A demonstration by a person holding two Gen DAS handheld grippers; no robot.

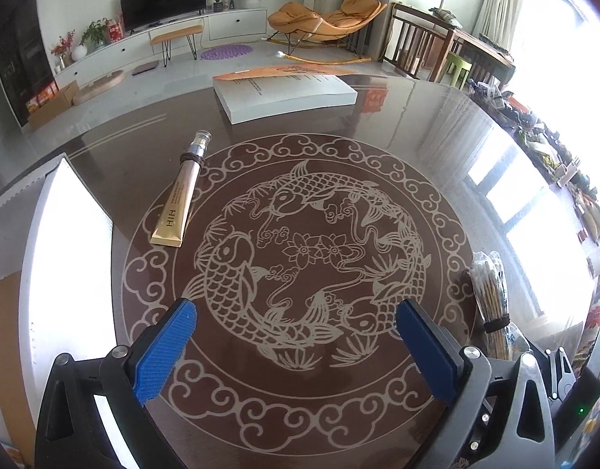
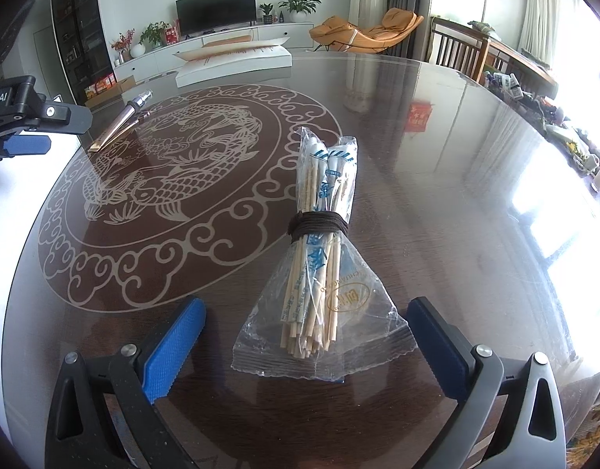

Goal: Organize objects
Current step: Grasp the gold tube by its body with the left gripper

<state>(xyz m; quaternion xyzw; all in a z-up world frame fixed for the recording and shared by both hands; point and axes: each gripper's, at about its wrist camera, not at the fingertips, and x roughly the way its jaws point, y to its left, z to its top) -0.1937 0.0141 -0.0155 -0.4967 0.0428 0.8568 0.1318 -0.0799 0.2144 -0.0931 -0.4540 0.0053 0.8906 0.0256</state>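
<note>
Right gripper [image 2: 306, 336] is hovering with fingers spread wide, gripping nothing; the chopstick bundle [image 2: 319, 258] is lying between them on the table [image 2: 436, 203], touching neither pad. Left gripper [image 1: 296, 346] is likewise gaping wide and empty over the fish medallion [image 1: 296, 242]. Gold tube [image 1: 179, 199] is resting on the medallion's far-left rim; white box [image 1: 284, 92] is sitting beyond it.

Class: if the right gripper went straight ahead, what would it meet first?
Most likely the chopstick bundle: it lies on the table dead ahead between the right gripper's open fingers, though height above it is unclear.
</note>
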